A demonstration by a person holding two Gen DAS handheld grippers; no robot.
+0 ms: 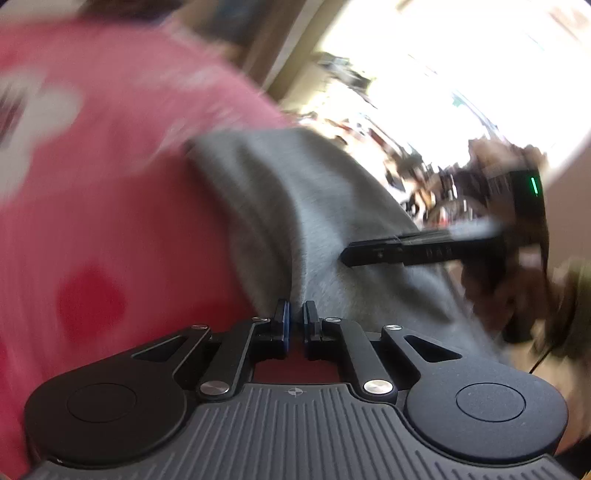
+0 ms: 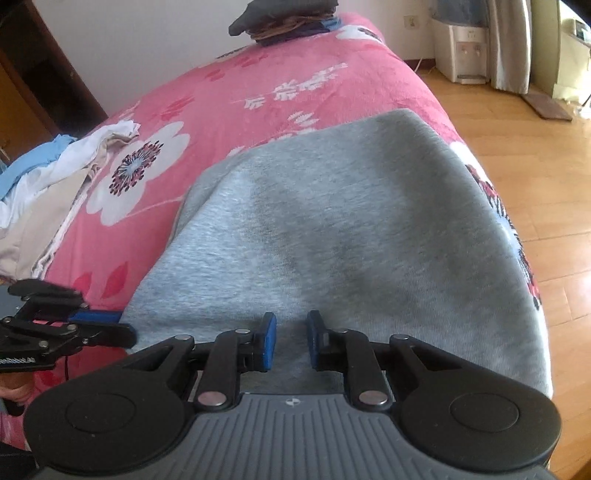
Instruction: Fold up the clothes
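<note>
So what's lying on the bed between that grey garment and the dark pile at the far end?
Nothing: in the right wrist view only bare pink floral bedspread separates the grey garment from the dark pile.

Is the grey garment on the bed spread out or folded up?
Spread out: the grey garment lies flat across the pink floral bedcover, no fold visible.

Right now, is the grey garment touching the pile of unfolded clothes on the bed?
Apart. The right wrist view shows the grey garment spread near the bed's edge, with a wide strip of pink floral bedspread between it and the pile of unfolded clothes.
</note>
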